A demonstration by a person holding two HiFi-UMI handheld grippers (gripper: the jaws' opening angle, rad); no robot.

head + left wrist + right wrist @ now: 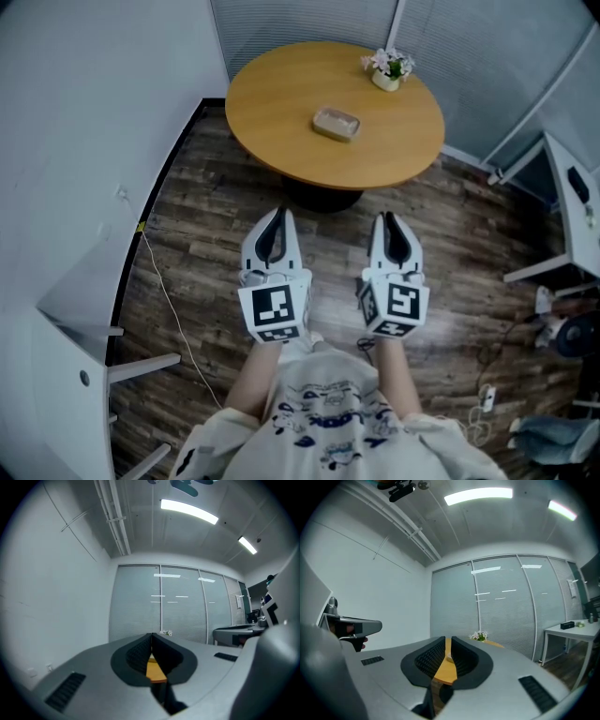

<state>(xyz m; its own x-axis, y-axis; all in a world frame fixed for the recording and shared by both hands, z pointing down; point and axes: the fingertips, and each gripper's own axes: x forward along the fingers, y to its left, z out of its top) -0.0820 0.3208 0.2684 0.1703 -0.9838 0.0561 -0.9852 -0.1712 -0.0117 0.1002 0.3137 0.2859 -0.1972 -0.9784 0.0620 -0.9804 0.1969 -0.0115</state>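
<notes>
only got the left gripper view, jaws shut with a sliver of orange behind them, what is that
observer: A round wooden table, straight ahead in the head view.
operator: anything on it
observer: A small shallow container lies near its middle.
operator: and the right gripper
observer: The right gripper has its jaws a narrow gap apart, with nothing between them.

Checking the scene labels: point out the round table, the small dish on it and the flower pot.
round table [272, 112], head view, bare top at left
small dish [337, 124], head view, its middle
flower pot [385, 82], head view, pot's pale side
</notes>
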